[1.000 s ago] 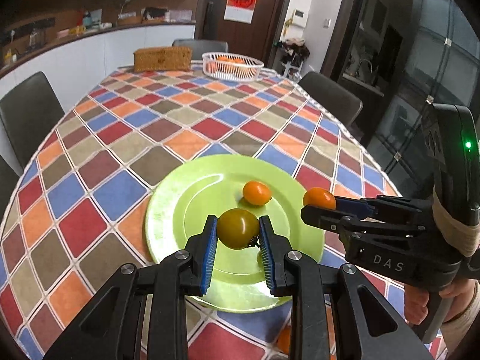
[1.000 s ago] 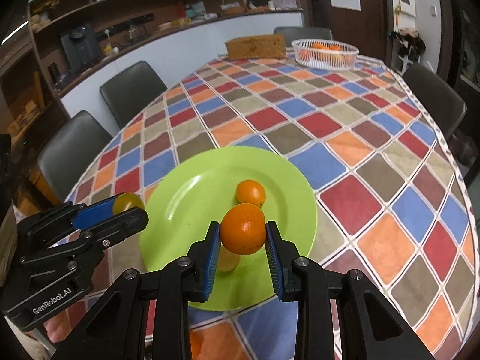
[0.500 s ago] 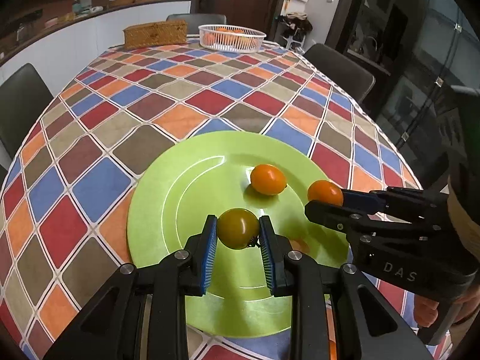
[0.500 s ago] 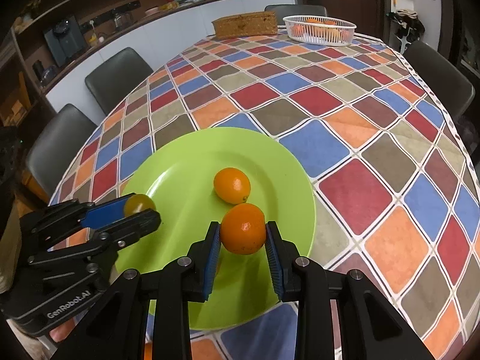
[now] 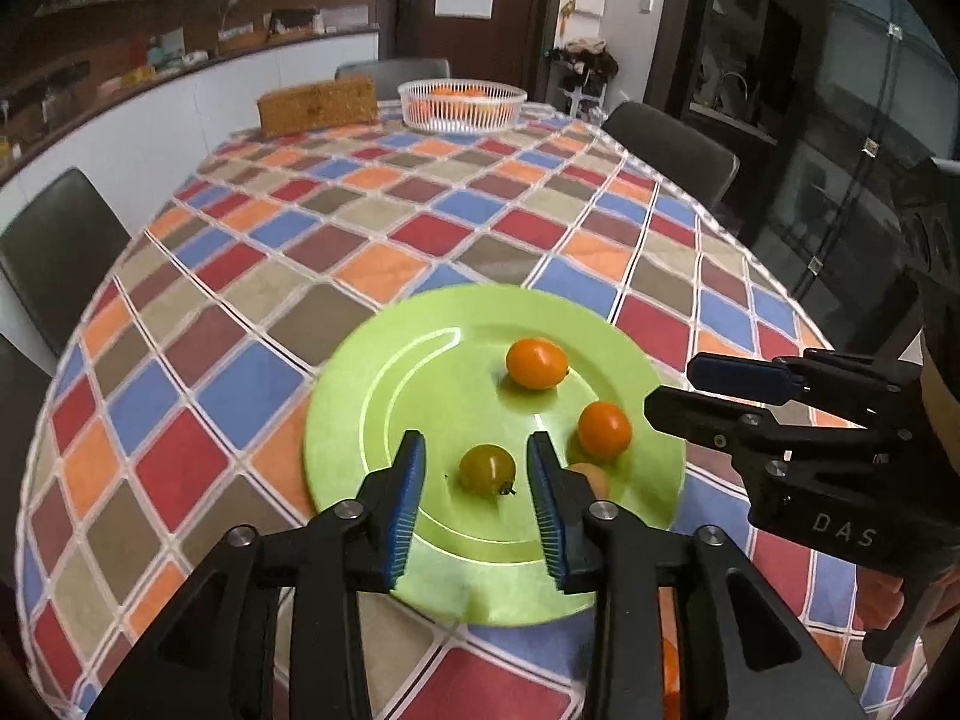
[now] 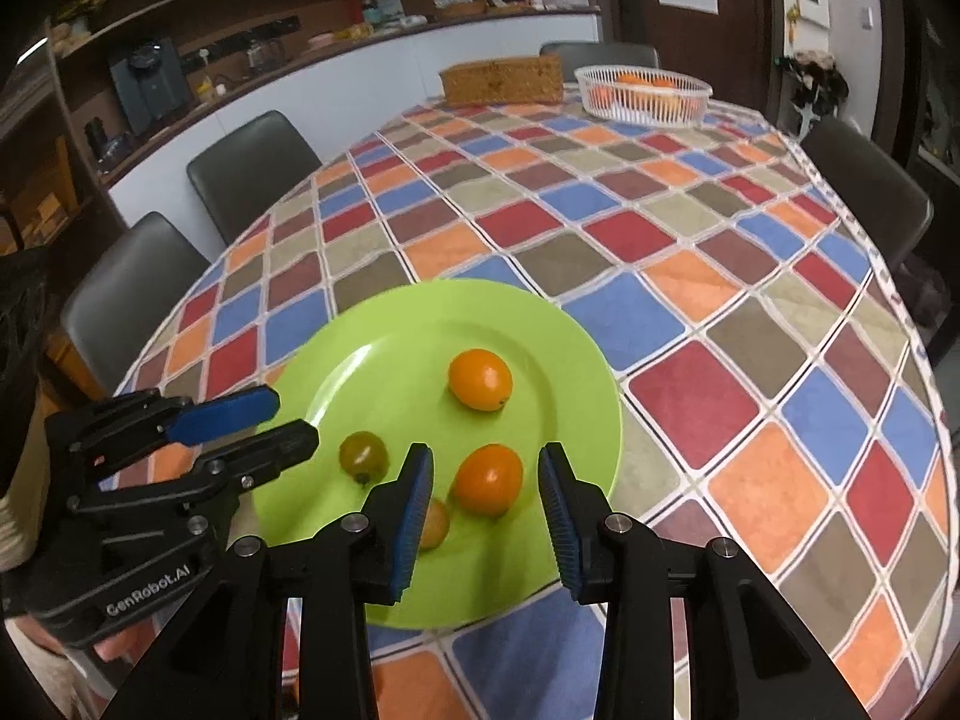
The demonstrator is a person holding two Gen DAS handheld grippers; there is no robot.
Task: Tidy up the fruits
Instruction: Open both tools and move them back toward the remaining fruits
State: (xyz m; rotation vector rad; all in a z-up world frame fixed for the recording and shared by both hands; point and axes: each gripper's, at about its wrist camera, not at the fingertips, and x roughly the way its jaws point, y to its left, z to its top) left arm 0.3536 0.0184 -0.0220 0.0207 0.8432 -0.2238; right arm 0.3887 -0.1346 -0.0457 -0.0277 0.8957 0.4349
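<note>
A lime green plate [image 5: 372, 420] [image 6: 576, 360] lies at the near end of the chequered table. A greenish tomato [image 5: 487, 469] [image 6: 363, 453] rests on it between the jaws of my left gripper [image 5: 477, 498], which are opening with clear gaps on both sides. An orange tomato [image 6: 487, 479] [image 5: 604, 429] sits on the plate between the opening jaws of my right gripper [image 6: 485, 510], untouched by the pads. A second orange fruit [image 5: 536, 363] [image 6: 480, 379] lies farther back on the plate. A small brownish fruit [image 6: 437, 525] peeks from behind my right gripper's left finger.
A white basket [image 5: 461, 103] [image 6: 643, 93] with orange fruit and a woven brown box [image 5: 317, 105] [image 6: 501, 81] stand at the table's far end. Dark chairs [image 6: 252, 168] ring the table. A hand [image 5: 879, 606] grips the right tool's handle.
Both grippers have opened and let go of their fruit. The greenish tomato and the orange tomato now rest on the plate instead of being clamped between the pads.
</note>
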